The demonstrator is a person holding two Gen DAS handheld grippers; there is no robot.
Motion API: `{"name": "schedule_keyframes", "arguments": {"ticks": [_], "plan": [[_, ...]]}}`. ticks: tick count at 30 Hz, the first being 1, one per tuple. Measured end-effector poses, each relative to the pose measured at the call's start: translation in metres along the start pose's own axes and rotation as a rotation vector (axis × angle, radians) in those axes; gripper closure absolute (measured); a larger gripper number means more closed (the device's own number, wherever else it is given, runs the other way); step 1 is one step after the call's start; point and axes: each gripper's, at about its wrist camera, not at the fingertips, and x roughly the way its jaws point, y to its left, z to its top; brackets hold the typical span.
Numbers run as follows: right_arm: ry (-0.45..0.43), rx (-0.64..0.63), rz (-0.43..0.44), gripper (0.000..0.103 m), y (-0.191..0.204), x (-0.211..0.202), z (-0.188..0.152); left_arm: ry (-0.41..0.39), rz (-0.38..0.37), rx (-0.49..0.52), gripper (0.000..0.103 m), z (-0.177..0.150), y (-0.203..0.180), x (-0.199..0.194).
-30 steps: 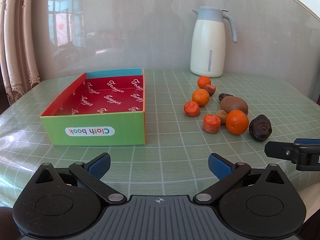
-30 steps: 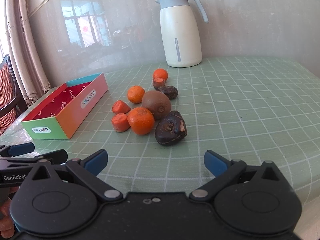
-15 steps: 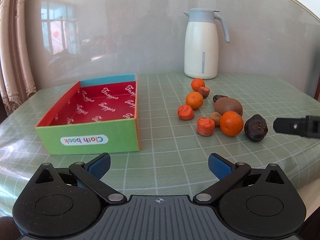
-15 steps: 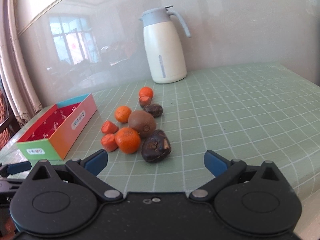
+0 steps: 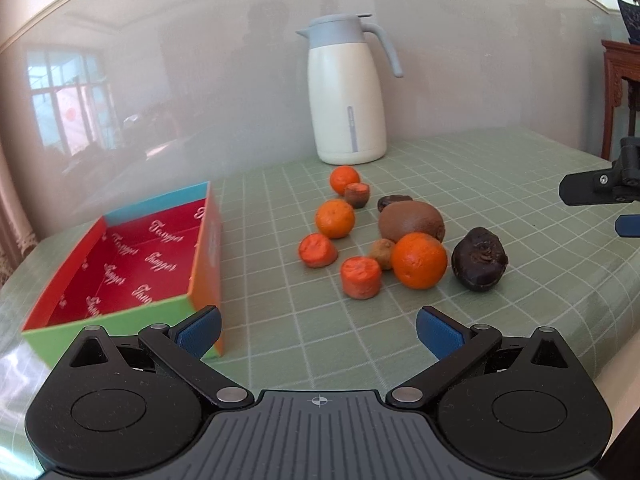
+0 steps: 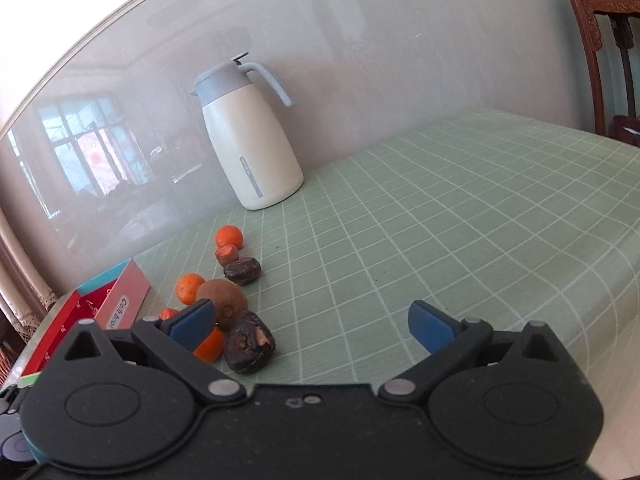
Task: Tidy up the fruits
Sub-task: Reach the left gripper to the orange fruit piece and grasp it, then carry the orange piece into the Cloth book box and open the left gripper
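Several fruits lie loose on the green checked tablecloth: a large orange [image 5: 419,260], a brown kiwi [image 5: 411,221], a dark wrinkled fruit [image 5: 479,259], smaller oranges [image 5: 335,218] and cut orange pieces [image 5: 361,277]. Left of them stands an empty box [image 5: 120,264] with a red inside. My left gripper [image 5: 318,330] is open above the cloth, short of the fruits. My right gripper [image 6: 312,322] is open too; the dark wrinkled fruit [image 6: 249,342] and the kiwi [image 6: 222,307] lie by its left finger [image 6: 192,320]. Its tip [image 5: 596,188] shows at the left wrist view's right edge.
A white jug with a grey lid [image 5: 347,96] stands at the back by the glossy wall. The table's edge curves down at the right [image 6: 600,280]. A wooden chair [image 6: 600,40] is beyond it, and a lace curtain [image 6: 28,296] hangs at the left.
Both grippers have swung to the right and tilted. The box and fruits have slid leftward in each view, and the right gripper now sits closer to the dark fruit. Nothing was grasped.
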Motion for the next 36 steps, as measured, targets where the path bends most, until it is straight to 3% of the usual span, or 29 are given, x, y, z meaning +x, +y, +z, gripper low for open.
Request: {"name": "schedule_keyframes", "arguments": {"ticks": [6,7,9,20,24,28,30,36], "plan": [[-0.035,0.019,0.006,0.0,-0.007,-0.006,0.004,0.01,-0.026,0.028,0.001,0.012,-0.009,0.019],[-0.041,0.017,0.005,0.0,-0.007,-0.008,0.004,0.013,-0.033,0.032,0.006,0.014,-0.01,0.022],[-0.053,0.013,0.005,0.0,-0.008,-0.009,0.006,0.055,-0.053,0.044,0.03,0.018,-0.011,0.033],[-0.092,0.004,-0.003,0.0,-0.014,-0.013,0.011,0.099,-0.097,0.013,0.031,0.024,-0.011,0.062],[-0.095,0.015,0.001,0.0,-0.015,-0.018,0.01,0.114,-0.114,0.005,0.055,0.024,-0.012,0.07],[-0.091,0.035,0.001,0.0,-0.016,-0.018,0.01,0.104,-0.121,-0.021,0.059,0.023,-0.011,0.072],[-0.088,0.043,0.0,0.0,-0.017,-0.018,0.01,0.098,-0.129,-0.031,0.071,0.022,-0.011,0.072],[-0.089,0.043,-0.003,0.0,-0.016,-0.017,0.011,0.08,-0.11,-0.041,0.071,0.019,-0.01,0.069]]}}
